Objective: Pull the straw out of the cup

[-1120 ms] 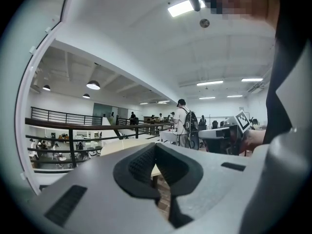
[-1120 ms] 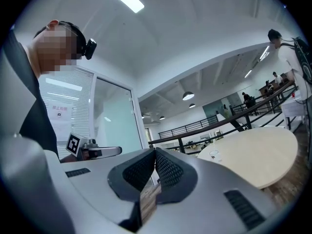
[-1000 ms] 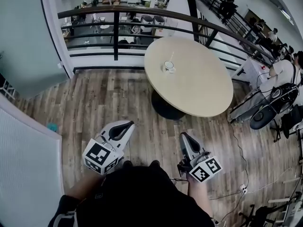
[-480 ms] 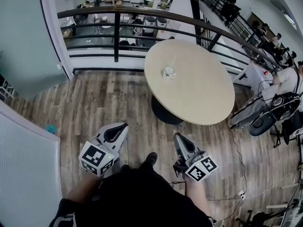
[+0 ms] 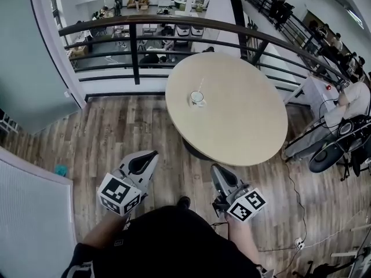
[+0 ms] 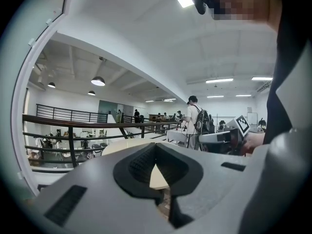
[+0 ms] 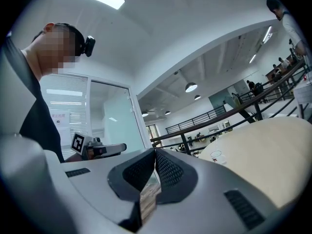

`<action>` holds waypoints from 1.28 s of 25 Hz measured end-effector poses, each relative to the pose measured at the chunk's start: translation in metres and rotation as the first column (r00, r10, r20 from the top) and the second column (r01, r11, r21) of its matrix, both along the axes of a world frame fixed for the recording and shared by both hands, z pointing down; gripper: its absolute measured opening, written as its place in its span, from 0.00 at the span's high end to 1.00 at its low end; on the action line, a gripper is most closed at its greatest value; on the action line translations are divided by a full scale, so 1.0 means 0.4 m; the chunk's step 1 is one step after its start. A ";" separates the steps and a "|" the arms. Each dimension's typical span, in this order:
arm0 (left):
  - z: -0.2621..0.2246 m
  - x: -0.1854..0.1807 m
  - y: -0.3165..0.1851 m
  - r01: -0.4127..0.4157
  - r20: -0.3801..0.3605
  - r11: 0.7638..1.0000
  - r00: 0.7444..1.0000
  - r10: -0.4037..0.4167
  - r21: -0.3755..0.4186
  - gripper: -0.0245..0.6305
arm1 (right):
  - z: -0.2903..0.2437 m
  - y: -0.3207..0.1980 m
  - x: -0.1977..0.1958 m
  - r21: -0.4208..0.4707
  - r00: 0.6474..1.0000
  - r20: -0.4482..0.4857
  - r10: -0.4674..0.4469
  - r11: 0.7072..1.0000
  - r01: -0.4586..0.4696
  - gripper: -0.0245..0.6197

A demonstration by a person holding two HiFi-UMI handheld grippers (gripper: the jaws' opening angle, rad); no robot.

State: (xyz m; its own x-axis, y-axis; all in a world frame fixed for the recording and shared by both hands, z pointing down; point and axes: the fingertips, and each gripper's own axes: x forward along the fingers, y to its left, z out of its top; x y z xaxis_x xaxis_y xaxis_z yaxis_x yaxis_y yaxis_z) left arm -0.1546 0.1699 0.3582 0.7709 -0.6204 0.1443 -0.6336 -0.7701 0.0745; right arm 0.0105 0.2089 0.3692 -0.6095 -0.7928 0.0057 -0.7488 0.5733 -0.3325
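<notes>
A small clear cup [image 5: 197,98] with a thin straw [image 5: 200,87] standing in it sits on the round beige table [image 5: 243,126], left of the middle. Both grippers hang low over the wooden floor, well short of the table. My left gripper [image 5: 152,153] is shut and empty, its pads meeting at the tip [image 6: 155,145]. My right gripper [image 5: 215,168] is also shut with nothing in it [image 7: 155,151]. The right gripper view shows the cup [image 7: 216,156] far off on the table top [image 7: 273,150]; the left gripper view shows only the table's edge [image 6: 122,145].
A dark metal railing [image 5: 174,23] curves behind the table above a lower floor. At the right are office chairs [image 5: 327,155], floor cables [image 5: 293,184] and seated people. A white partition [image 5: 29,213] stands at the left. Wooden floor [image 5: 116,132] lies between me and the table.
The table and cup have drawn nearer and slid left and down in the head view as I walked toward them. Both grippers stay shut in front of my body.
</notes>
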 end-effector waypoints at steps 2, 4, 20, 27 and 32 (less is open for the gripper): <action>0.001 0.047 -0.032 -0.003 0.002 1.000 1.000 0.003 -0.006 0.95 | -0.001 -0.026 0.048 0.007 1.000 0.000 0.002 1.000 -0.002 0.93; 0.002 0.094 -0.055 -0.008 0.007 1.000 1.000 0.008 -0.009 0.95 | -0.002 -0.045 0.098 0.015 1.000 0.010 0.007 1.000 -0.007 0.93; 0.068 0.319 -0.155 -0.027 0.056 0.996 0.998 0.031 -0.082 0.95 | 0.078 -0.131 0.297 -0.032 0.998 0.070 -0.001 0.999 0.003 0.93; 0.062 0.347 -0.285 -0.015 0.049 0.998 0.999 0.018 -0.068 0.95 | 0.078 -0.257 0.310 -0.055 0.998 0.056 -0.032 0.998 0.035 0.93; 0.082 0.357 -0.407 -0.054 0.046 0.995 0.997 0.058 -0.082 0.95 | 0.062 -0.379 0.311 -0.048 0.999 0.042 -0.010 0.999 0.012 0.93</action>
State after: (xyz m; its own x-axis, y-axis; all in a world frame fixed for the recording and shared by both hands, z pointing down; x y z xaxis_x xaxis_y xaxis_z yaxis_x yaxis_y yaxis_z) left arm -0.0116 0.0070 0.3912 0.7952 -0.5609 0.2302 -0.5937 -0.7973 0.1082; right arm 0.1347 0.0574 0.3940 -0.6188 -0.7853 0.0182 -0.7275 0.5642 -0.3904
